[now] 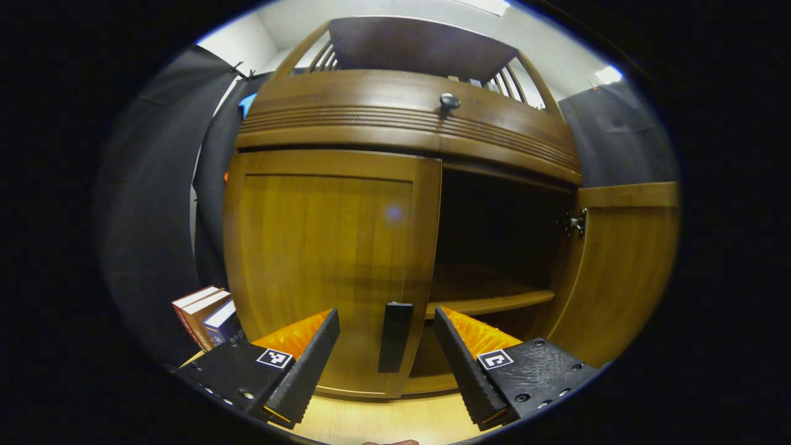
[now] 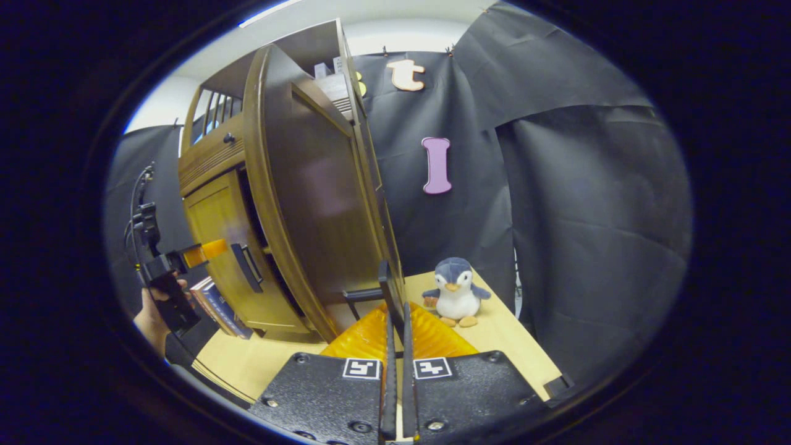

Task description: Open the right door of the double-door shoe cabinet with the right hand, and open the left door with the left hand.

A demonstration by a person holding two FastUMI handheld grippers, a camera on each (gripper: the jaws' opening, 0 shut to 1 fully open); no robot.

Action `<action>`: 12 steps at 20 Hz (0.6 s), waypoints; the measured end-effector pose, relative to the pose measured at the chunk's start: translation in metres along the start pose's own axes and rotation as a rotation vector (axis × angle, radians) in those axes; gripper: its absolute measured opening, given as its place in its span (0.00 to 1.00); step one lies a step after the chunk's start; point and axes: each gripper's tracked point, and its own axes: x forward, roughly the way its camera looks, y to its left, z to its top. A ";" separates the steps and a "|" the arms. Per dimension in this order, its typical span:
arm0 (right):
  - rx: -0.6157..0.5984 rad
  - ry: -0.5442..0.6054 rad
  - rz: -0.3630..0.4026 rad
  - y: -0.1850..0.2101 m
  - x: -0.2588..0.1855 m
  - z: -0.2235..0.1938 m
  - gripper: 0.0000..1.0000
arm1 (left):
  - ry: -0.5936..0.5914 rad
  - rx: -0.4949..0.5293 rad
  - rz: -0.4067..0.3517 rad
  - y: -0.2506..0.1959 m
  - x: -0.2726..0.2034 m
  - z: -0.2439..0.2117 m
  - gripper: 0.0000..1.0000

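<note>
In the left gripper view my left gripper (image 1: pixel 386 346) has its jaws wide apart, one finger at seven o'clock and the other at five, and the dark bar handle (image 1: pixel 395 337) of the left door (image 1: pixel 327 259) stands upright between them, touching neither. That door is shut against the shoe cabinet (image 1: pixel 408 117). At three o'clock the right door (image 1: pixel 624 272) hangs swung out on its hinge (image 1: pixel 575 222), and the compartment behind it lies open — a bare wooden shelf (image 1: pixel 488 293) crosses it and nothing I can make out sits on that shelf; the space above it is too dark to judge. A round dark knob (image 1: pixel 449 101) sits on the band above the doors, at twelve o'clock. At eight o'clock a few books (image 1: pixel 207 315) lean beside the cabinet on the pale table (image 1: pixel 383 420); their covers carry no writing I can read.

In the right gripper view my right gripper (image 2: pixel 395 315) is clamped on the right door's handle (image 2: pixel 389 290) — both fingers pressed together on the thin dark bar at the door's edge, at six o'clock. A grey and white plush penguin (image 2: pixel 455 290) stands on the table just past my fingers, near the black cloth wall (image 2: pixel 587 216). At nine o'clock a hand (image 2: pixel 151 315) holds the other gripper up by the left door's handle.
</note>
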 end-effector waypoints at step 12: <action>-0.043 -0.007 -0.074 -0.025 -0.011 0.003 0.06 | 0.058 0.028 0.031 0.002 0.057 -0.036 0.74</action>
